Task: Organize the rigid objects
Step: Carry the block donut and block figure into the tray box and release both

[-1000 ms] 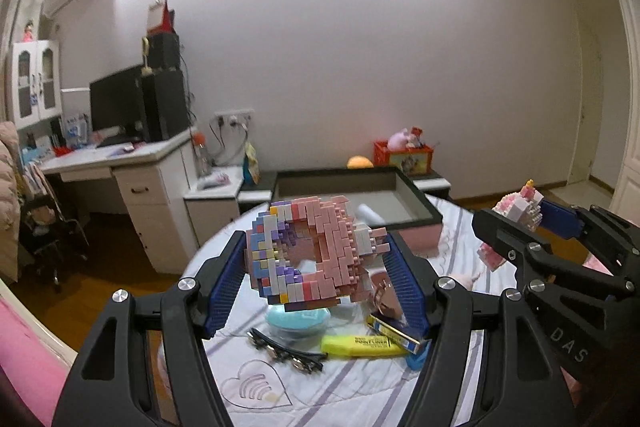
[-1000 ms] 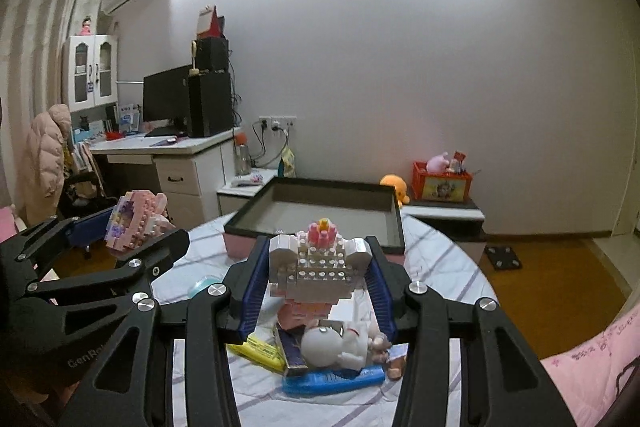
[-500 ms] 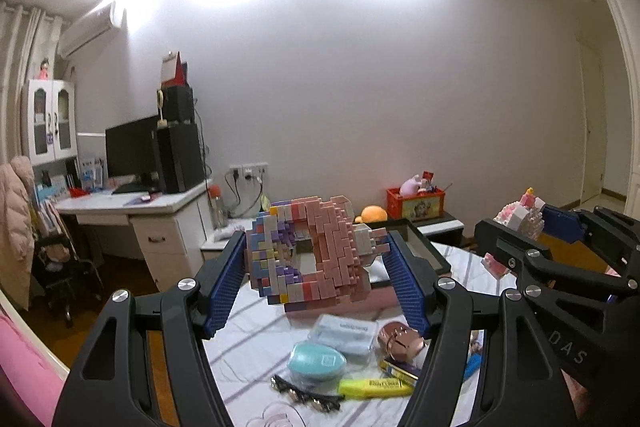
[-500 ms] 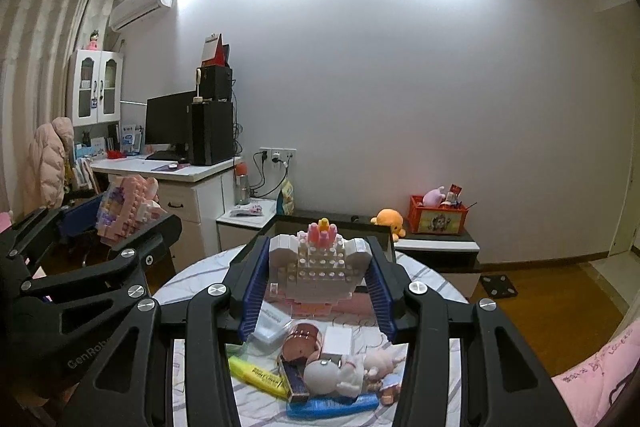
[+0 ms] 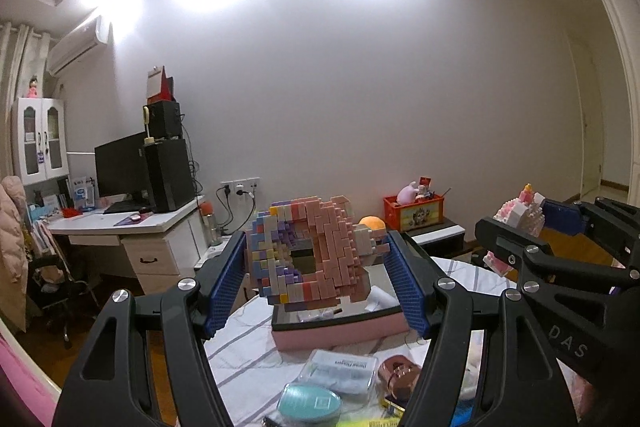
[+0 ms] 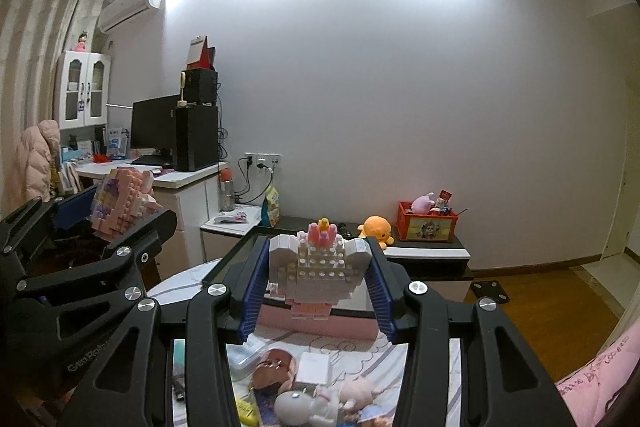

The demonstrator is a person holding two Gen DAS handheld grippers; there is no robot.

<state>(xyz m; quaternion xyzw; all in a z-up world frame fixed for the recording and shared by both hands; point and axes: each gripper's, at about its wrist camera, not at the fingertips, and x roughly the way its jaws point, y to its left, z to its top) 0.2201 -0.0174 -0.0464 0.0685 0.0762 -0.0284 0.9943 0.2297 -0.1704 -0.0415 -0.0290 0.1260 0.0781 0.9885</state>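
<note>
While both claws hang above the round table (image 5: 248, 343) with its striped cloth, each grips a brick model clear of the surface. On the left, the left gripper (image 5: 316, 263) stands fairly wide, its blue pads (image 5: 226, 287) pressed against the two sides of a pink and purple ring-shaped block model (image 5: 308, 253) — the ring is upright, its hole facing the camera. To the right, the right gripper (image 6: 318, 275) is set narrower, pinching a white and pink block figure (image 6: 316, 267) with a yellow piece on top, also upright. Beyond both, on the far side of the table, lies a pink tray with a dark rim (image 6: 320, 327). On the near cloth sit small items: a teal case (image 5: 310, 403), a clear plastic box (image 5: 340, 371), a rose-gold round object (image 5: 400, 379), and on the right a small white doll (image 6: 304, 407).
</note>
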